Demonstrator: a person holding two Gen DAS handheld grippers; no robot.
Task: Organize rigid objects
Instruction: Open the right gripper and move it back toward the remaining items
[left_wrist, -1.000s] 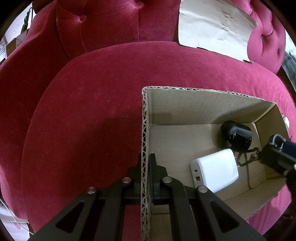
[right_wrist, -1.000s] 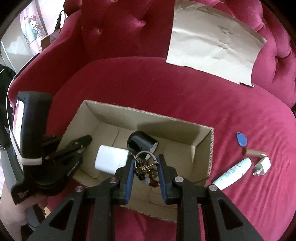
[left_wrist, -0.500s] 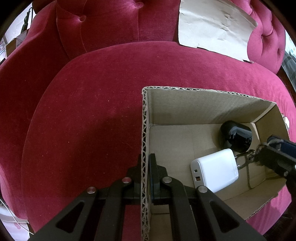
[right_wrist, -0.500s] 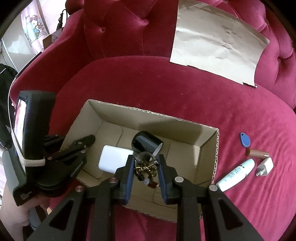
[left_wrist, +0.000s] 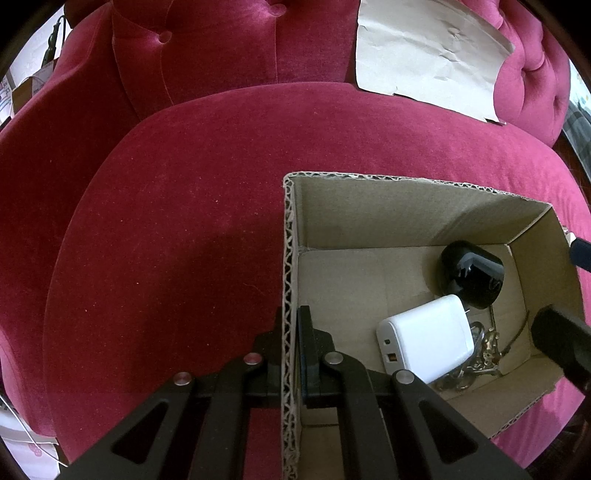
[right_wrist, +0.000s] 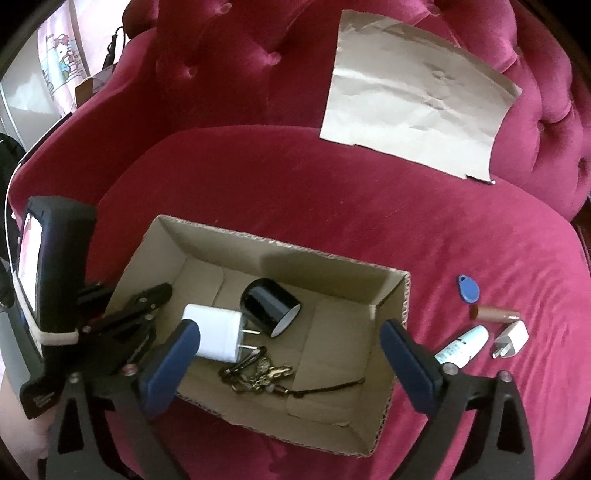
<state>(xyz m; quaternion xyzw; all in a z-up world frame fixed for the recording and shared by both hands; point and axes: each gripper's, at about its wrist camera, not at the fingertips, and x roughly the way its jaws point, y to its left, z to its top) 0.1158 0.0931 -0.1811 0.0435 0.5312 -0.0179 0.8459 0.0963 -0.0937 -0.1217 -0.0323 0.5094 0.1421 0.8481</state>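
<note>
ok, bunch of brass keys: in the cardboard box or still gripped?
In the box. The brass key bunch lies on the floor of the open cardboard box; the right hand-held gripper is opening, its blue pads clear of the keys.

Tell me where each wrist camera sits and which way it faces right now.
Left wrist: on the left gripper, angled down at the cardboard box; own fingers clamp its side wall.
Right wrist: on the right gripper, angled down over the box; own jaws opening, nothing between them; keychain lies below; the other handheld gripper shows at left.
Shared: box, white charger, black cylinder, red sofa.
</note>
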